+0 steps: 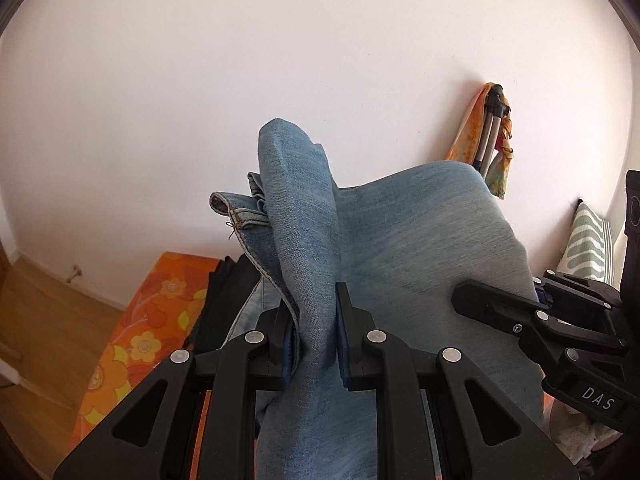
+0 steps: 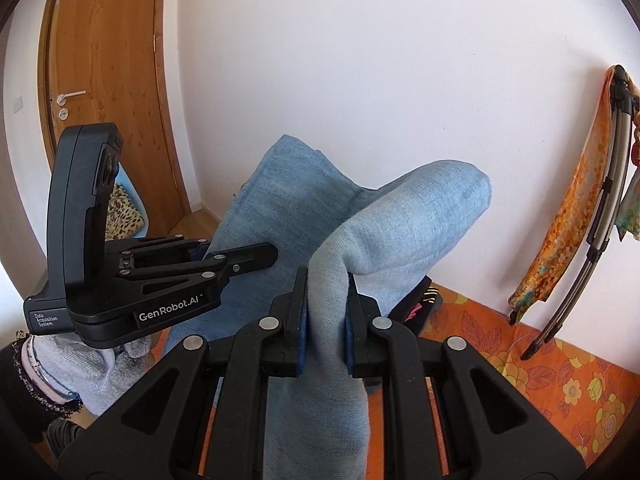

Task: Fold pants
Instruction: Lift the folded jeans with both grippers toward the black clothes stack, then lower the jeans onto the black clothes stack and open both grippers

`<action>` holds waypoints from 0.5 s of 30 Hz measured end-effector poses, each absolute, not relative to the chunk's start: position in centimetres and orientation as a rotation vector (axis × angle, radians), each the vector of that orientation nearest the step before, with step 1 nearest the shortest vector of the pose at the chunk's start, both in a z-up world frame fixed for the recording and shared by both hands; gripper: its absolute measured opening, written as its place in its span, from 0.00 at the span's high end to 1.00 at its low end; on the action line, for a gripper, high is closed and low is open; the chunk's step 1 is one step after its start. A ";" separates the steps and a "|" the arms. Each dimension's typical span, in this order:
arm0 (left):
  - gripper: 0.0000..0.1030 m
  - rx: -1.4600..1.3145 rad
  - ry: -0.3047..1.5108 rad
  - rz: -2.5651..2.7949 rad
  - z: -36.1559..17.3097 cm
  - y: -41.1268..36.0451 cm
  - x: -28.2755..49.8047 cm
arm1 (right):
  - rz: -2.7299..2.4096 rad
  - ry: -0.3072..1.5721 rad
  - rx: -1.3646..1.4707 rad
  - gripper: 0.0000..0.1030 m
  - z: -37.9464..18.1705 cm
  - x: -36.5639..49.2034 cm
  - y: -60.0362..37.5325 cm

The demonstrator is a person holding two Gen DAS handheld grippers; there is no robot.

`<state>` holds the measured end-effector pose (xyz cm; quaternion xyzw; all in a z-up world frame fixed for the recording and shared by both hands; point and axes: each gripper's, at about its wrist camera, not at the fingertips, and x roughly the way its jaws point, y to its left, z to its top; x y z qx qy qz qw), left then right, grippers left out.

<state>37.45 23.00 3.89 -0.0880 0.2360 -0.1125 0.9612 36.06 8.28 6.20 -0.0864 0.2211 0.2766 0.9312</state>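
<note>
Light blue denim pants (image 1: pixel 400 248) hang lifted in the air between both grippers. My left gripper (image 1: pixel 314 320) is shut on a bunched fold of the denim, with a hem (image 1: pixel 236 210) sticking up to its left. My right gripper (image 2: pixel 326 308) is shut on another thick fold of the pants (image 2: pixel 400 216). In the left wrist view the right gripper (image 1: pixel 472 300) shows at the right, pressed against the cloth. In the right wrist view the left gripper (image 2: pixel 256 258) shows at the left, gripping the same cloth. The pants' lower part is hidden behind the grippers.
An orange flowered bedcover (image 2: pixel 560 380) lies below. A dark garment (image 1: pixel 224 304) rests on it. A folded tripod draped with an orange scarf (image 2: pixel 576 216) leans on the white wall. A wooden door (image 2: pixel 108 80) stands left. A striped cushion (image 1: pixel 588 244) is at right.
</note>
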 end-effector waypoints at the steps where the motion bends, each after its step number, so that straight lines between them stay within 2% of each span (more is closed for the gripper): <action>1: 0.85 -0.175 0.477 -0.222 4.1 23.3 38.0 | 0.570 0.451 -0.171 0.87 6.2 36.8 8.7; 12: 0.85 -0.117 0.492 -0.172 3.1 25.0 44.3 | 0.580 0.483 -0.104 0.87 3.5 45.7 11.9; 15: 0.88 -0.107 0.498 -0.165 2.2 25.2 46.2 | 0.580 0.495 -0.090 0.87 2.0 48.1 12.7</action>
